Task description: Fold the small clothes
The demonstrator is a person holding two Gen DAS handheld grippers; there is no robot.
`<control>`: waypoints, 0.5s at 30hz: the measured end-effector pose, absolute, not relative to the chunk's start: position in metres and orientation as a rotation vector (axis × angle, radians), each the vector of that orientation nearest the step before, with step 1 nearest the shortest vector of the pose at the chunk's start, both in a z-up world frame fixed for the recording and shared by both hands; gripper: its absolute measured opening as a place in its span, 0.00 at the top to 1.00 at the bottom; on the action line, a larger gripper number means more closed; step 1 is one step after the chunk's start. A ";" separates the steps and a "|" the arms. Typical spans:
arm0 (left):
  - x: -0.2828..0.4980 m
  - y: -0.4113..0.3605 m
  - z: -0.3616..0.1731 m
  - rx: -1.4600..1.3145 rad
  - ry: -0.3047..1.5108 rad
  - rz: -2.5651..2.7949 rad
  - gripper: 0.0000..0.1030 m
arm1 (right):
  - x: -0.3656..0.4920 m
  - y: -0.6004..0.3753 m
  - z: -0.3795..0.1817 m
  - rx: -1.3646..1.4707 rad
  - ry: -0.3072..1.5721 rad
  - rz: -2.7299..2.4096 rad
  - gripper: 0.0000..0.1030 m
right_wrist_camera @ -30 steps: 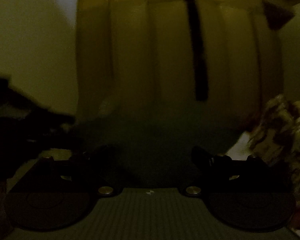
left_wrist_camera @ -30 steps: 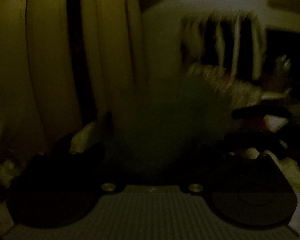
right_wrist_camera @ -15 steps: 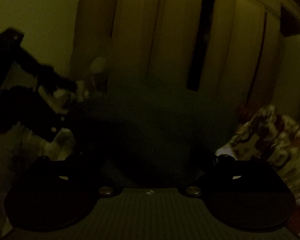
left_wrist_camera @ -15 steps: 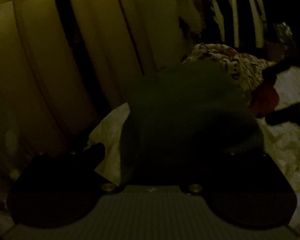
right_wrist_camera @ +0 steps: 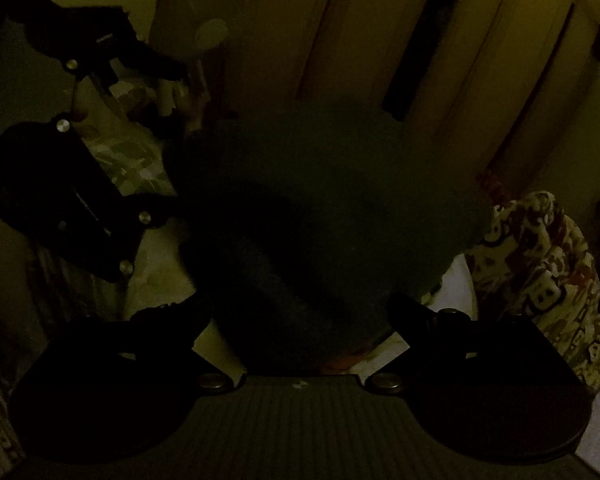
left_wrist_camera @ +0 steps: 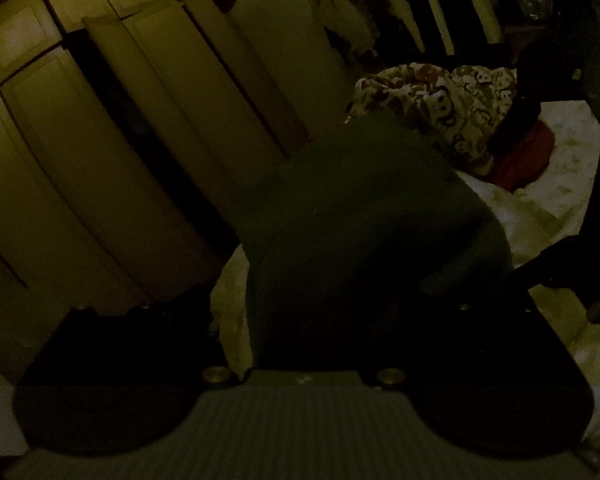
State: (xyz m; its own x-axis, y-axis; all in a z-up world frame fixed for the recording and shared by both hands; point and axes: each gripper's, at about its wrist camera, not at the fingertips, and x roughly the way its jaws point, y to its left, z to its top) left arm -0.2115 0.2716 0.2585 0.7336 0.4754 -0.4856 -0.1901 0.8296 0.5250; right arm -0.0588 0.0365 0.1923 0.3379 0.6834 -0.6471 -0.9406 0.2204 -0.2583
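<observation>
pretty dark here but: dark green garment [left_wrist_camera: 364, 216] bunched right ahead of both grippers over the pale bedding [left_wrist_camera: 548, 200], slung between them; can't tell either grip, left gripper [left_wrist_camera: 300, 320] or right gripper [right_wrist_camera: 300, 312]

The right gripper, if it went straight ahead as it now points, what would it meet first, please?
The dark green garment, which already fills the space between and ahead of its jaws. The wardrobe doors stand behind it, though depth is unclear in this dim light.

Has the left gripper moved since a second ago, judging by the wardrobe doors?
Yes. In the left wrist view the wardrobe doors have swung from upright to slanted and the patterned garment has appeared, so it tilted downward toward the bed.
</observation>
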 end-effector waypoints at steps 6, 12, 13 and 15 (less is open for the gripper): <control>-0.205 0.279 0.255 0.433 0.644 0.390 0.00 | -0.063 0.047 0.192 -0.743 0.410 1.161 0.00; -0.205 0.276 0.252 0.451 0.644 0.380 0.00 | -0.061 0.053 0.189 -0.757 0.409 1.158 0.00; -0.205 0.276 0.251 0.455 0.642 0.381 0.00 | -0.062 0.054 0.189 -0.764 0.405 1.154 0.00; -0.206 0.277 0.250 0.454 0.634 0.381 0.00 | -0.061 0.057 0.187 -0.772 0.406 1.145 0.00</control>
